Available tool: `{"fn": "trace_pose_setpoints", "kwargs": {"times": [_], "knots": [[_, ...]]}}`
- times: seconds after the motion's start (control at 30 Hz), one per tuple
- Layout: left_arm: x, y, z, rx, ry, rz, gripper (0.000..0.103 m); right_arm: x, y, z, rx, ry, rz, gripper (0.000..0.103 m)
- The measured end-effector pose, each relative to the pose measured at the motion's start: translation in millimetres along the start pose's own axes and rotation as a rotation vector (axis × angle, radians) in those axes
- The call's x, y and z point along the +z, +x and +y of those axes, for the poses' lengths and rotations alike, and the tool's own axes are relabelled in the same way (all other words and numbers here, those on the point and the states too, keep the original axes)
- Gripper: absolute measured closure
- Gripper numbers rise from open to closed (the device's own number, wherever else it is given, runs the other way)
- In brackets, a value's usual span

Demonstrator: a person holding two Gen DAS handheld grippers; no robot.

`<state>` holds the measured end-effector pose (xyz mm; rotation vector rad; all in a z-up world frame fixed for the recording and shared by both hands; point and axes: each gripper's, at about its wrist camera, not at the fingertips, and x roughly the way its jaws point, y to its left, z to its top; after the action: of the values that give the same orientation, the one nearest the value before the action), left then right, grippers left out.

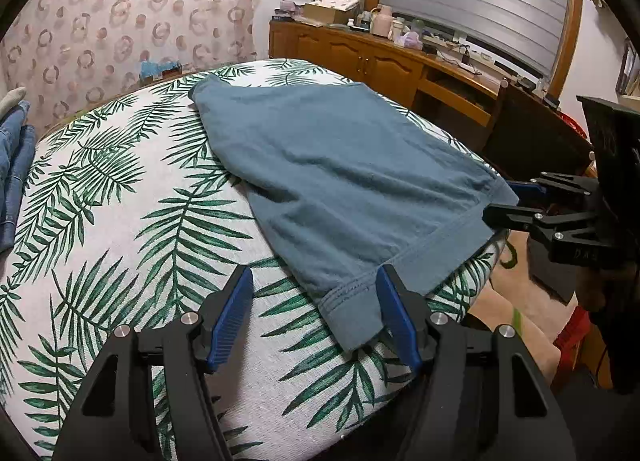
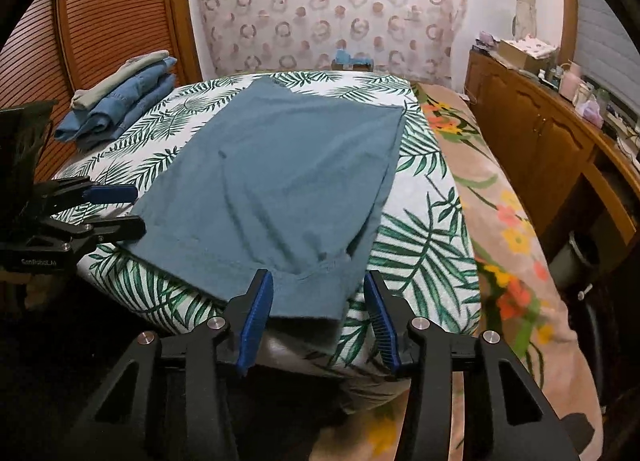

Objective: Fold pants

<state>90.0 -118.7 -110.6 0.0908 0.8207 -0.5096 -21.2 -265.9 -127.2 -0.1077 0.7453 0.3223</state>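
Teal pants (image 1: 332,169) lie flat on the leaf-print cover (image 1: 120,221), one end reaching the near edge. In the left wrist view my left gripper (image 1: 314,317) stands open around one near corner of the pants; the cloth lies beside the right pad (image 1: 396,321) and well clear of the left pad. In the right wrist view my right gripper (image 2: 318,313) stands open around the other near corner of the pants (image 2: 288,181), with a gap at the right pad (image 2: 380,321). Each gripper shows in the other's view: right gripper (image 1: 516,201), left gripper (image 2: 120,213).
A stack of folded jeans (image 2: 116,109) sits at the far left of the cover. A floral blanket (image 2: 504,221) lies to the right of the cover. A wooden cabinet (image 1: 360,57) with clutter lines the right wall. A patterned curtain (image 2: 328,5) hangs behind.
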Motion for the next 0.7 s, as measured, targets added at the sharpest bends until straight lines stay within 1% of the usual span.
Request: {"fn": "trace_pose_setpoints", "kwargs": {"times": [0.2, 0.23, 0.27, 0.33, 0.47, 0.53, 0.6, 0.7], "knots": [[-1.3, -0.1, -1.3, -0.003, -0.002, 0.001, 0.038, -3.0, -0.2, -2.9, 0.019, 0.040, 0.008, 0.055], [-1.4, -0.2, -1.6, -0.007, -0.002, 0.003, 0.039, -3.7, -1.0, -2.4, 0.025, 0.038, 0.006, 0.056], [-1.2, -0.7, -2.8, -0.016, -0.001, 0.006, 0.044, -4.5, -2.0, -2.2, 0.030, 0.035, 0.004, 0.056], [-1.3, -1.8, -4.1, -0.036, -0.003, 0.009, 0.048, -6.6, -1.9, 0.2, 0.033, 0.032, 0.001, 0.060], [-2.1, -2.4, -5.9, -0.048, -0.008, 0.012, 0.054, -6.3, -1.3, 0.9, 0.038, 0.036, 0.001, 0.066], [-2.6, -3.5, -5.9, -0.061, -0.022, 0.018, 0.056, -6.1, -1.0, 0.6, 0.061, 0.044, 0.003, 0.076], [-2.8, -4.4, -5.6, -0.075, -0.035, 0.021, 0.059, -5.7, 0.1, 2.4, 0.076, 0.046, 0.002, 0.081], [-3.6, -5.0, -6.1, -0.084, -0.038, 0.029, 0.065, -5.2, 0.3, 6.3, 0.071, 0.039, -0.007, 0.084]]}}
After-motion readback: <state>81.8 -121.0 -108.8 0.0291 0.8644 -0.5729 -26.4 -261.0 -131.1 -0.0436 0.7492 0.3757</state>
